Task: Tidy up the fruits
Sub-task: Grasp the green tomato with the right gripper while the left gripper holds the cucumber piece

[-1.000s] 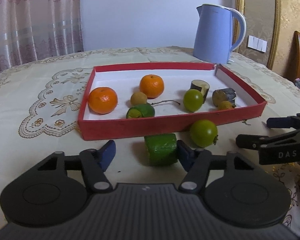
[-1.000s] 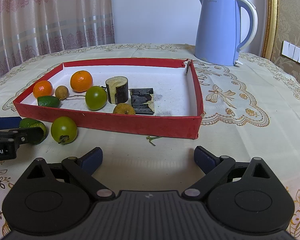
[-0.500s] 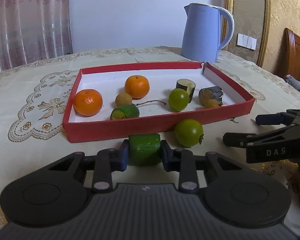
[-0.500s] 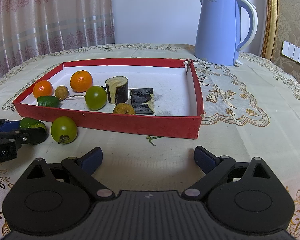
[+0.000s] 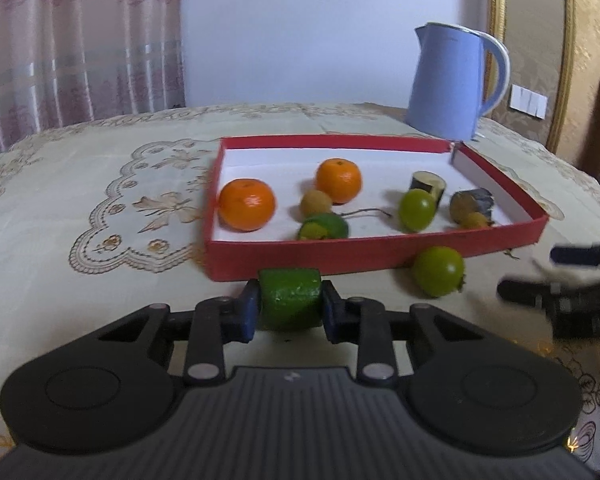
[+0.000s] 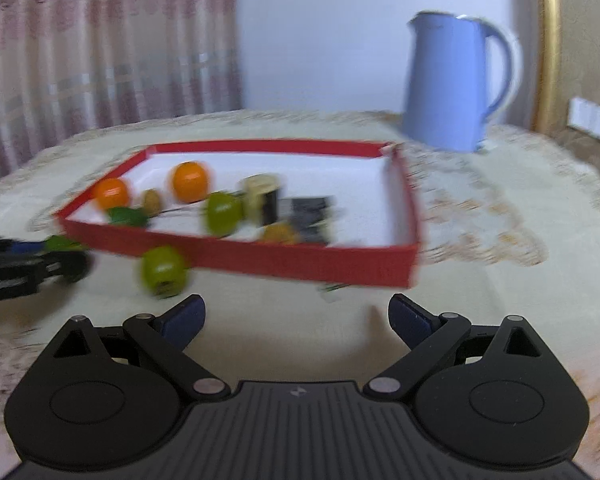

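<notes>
While its lower part hides behind the blue pads (image 5: 247, 312), the green chunk (image 5: 290, 297) sits clamped in the left gripper (image 5: 289, 309), just before the red tray (image 5: 380, 250). Beside it lies a round green fruit (image 5: 438, 271). Blurred, the right gripper (image 6: 296, 318) gapes wide, holding nothing.

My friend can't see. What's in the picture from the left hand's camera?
The left tongs squeeze a chunky green fruit piece just in front of a red tray on a lacy tablecloth. The tray holds two oranges and smaller fruits; a round green fruit sits outside, and a blue kettle stands behind.
</notes>
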The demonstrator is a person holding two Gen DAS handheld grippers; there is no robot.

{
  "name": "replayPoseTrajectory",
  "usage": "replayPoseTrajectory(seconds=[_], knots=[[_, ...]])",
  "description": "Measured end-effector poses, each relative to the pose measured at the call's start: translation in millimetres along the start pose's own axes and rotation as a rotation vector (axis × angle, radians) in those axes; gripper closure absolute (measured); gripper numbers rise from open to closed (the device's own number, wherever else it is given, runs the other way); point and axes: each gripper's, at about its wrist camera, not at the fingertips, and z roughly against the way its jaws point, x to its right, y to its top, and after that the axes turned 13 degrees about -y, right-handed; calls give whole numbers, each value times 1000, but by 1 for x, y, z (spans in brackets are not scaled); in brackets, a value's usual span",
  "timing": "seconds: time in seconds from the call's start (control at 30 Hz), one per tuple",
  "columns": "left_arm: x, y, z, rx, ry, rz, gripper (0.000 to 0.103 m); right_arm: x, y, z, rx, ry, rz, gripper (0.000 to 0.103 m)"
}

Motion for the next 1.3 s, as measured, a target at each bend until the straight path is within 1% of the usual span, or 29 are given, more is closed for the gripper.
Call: replayPoseTrajectory(seconds=[0.03, 0.13, 0.17, 0.23, 0.33, 0.4, 0.47, 0.53, 0.63, 0.73, 0.87, 1.03, 1.07, 1.13, 1.3], knots=[[-2, 0, 0, 0, 4, 4, 75, -7, -1, 2, 1, 12, 19, 4], [-4, -1, 0, -4, 1, 16, 75, -26, 0, 14, 81, -46, 86, 4], [-5, -1, 0, -4, -2, 20, 75, -31, 1, 16, 97, -46, 98, 4], [-7, -1, -1, -6, -11, 31, 75, -38, 3, 17, 103, -29, 107, 5], [-9, -1, -1, -5, -19, 43, 75, -49, 5, 15, 99, -30, 127, 5], [-9, -1, 0, -5, -20, 45, 75, -54, 6, 12, 93, -33, 138, 12], [-10, -1, 0, -6, -23, 49, 75, -57, 8, 8, 82, -17, 134, 27], [-11, -1, -1, -7, -28, 57, 75, -60, 10, 4, 68, -10, 127, 34], [-12, -2, -1, -9, -32, 61, 75, -63, 12, -2, 49, 12, 128, 35], [-13, -2, -1, -8, -33, 63, 75, -71, 13, -3, 50, 15, 153, 39], [-13, -2, -1, -7, -37, 67, 75, -78, 16, -6, 52, 13, 161, 43], [-13, -1, -2, -6, -38, 69, 75, -81, 18, -9, 49, 7, 167, 44], [-12, -1, -2, -6, -38, 69, 75, -82, 17, -9, 50, 5, 174, 53], [-13, -2, -2, -6, -38, 69, 75, -82, 16, -10, 39, 20, 178, 64], [-13, -2, -2, -6, -39, 70, 75, -82, 15, -9, 36, 29, 167, 68]])
